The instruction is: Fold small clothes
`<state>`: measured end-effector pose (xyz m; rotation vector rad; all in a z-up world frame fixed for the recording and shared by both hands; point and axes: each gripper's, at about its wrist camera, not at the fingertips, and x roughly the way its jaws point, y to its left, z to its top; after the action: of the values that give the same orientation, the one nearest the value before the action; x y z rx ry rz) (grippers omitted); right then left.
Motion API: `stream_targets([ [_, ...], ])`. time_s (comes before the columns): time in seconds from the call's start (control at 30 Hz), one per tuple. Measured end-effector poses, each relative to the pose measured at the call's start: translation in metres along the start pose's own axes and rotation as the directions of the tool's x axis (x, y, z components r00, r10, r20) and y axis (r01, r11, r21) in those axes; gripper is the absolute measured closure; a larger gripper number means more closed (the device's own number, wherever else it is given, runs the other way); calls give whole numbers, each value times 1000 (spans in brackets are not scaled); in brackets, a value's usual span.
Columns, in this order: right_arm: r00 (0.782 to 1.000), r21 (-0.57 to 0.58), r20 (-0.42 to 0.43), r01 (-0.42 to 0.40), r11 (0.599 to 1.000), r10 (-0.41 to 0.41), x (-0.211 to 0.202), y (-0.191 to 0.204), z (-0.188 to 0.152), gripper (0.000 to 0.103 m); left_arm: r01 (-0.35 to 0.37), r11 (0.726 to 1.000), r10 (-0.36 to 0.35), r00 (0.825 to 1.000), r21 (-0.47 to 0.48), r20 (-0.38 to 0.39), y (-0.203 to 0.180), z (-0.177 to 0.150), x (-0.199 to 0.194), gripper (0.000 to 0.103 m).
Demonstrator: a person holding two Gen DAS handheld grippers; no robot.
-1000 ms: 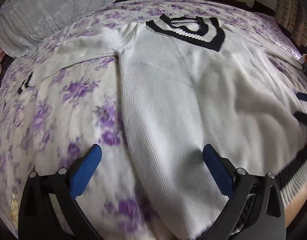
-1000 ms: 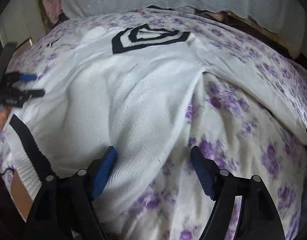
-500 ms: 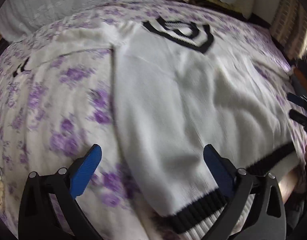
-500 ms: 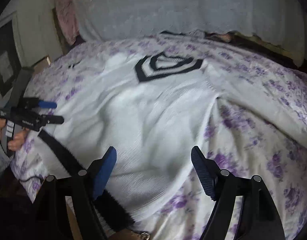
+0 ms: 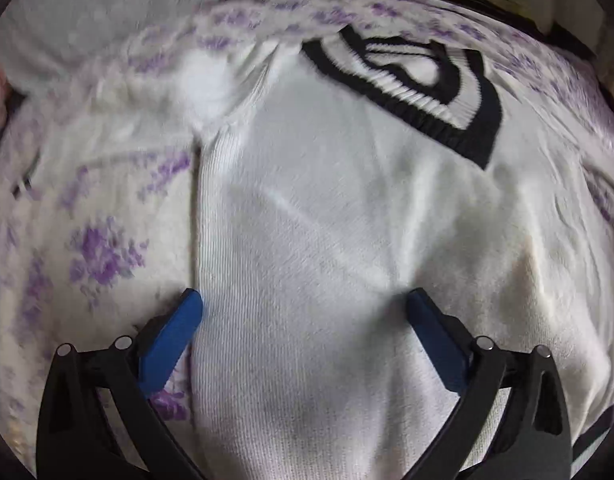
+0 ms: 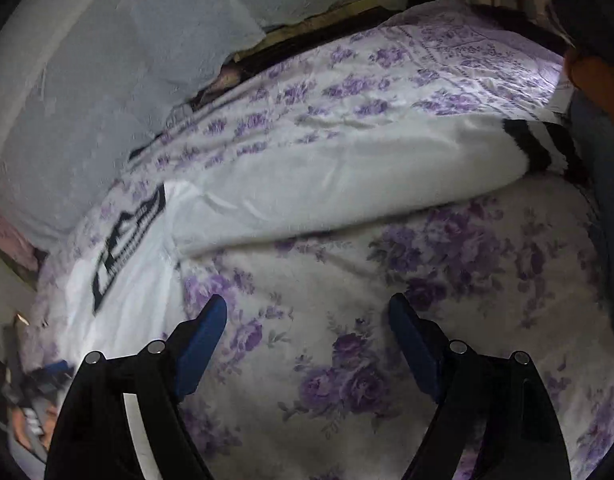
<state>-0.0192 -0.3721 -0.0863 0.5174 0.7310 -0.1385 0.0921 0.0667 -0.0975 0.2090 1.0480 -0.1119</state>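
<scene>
Knitwear is laid flat on the bed: a white sweater (image 5: 347, 240) with a black-and-white striped V-neck collar (image 5: 419, 80) is spread over a bedsheet (image 5: 99, 248) printed with purple flowers. In the left wrist view the body of the garment fills most of the frame; its far sleeve is smeared by motion blur, and its hem is cut off, only a sliver of black trim being seen at the lower right edge. The left gripper (image 5: 305, 300) is held over the sweater with its blue pads set wide apart; nothing is clamped between them, the left pad sitting at the garment's side edge and the right pad over the knit. Whether the pads touch the cloth cannot be told.

In the right wrist view the frame is tilted. One sleeve (image 6: 347, 176) is seen stretched across the sheet, ending in a black-striped cuff (image 6: 543, 144) near the frame's right edge, where a person's forearm is partly cut off. The collar is seen only obliquely at the left. The right gripper (image 6: 307, 312) is held over bare floral sheet, beside the sweater; its jaws have just been opening and stand wide, with nothing between them. Pale pillows (image 6: 107, 80) are made out behind the bed, and the lower left corner is too dark and blurred to be read
</scene>
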Motion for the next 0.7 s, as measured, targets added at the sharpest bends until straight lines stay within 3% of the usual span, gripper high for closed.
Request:
stream_targets([
  [0.13, 986, 145, 99, 116, 983, -131, -9, -34, 15, 10, 57, 998, -58, 997, 14, 53, -16, 24, -21, 5],
  [0.23, 986, 287, 138, 53, 957, -96, -7, -63, 19, 10, 142, 990, -143, 987, 12, 72, -34, 48, -28, 5],
  [0.37, 976, 353, 167, 74, 933, -141, 1, -67, 33, 11, 195, 980, -198, 977, 42, 84, -80, 76, -26, 5],
  [0.5, 962, 452, 186, 98, 886, -201, 14, -73, 47, 27, 217, 974, -223, 971, 70, 90, -129, 101, -18, 5],
  [0.7, 934, 550, 240, 93, 830, -264, 29, -84, 61, 39, 232, 972, -234, 971, 46, 48, -179, 134, 12, 5],
])
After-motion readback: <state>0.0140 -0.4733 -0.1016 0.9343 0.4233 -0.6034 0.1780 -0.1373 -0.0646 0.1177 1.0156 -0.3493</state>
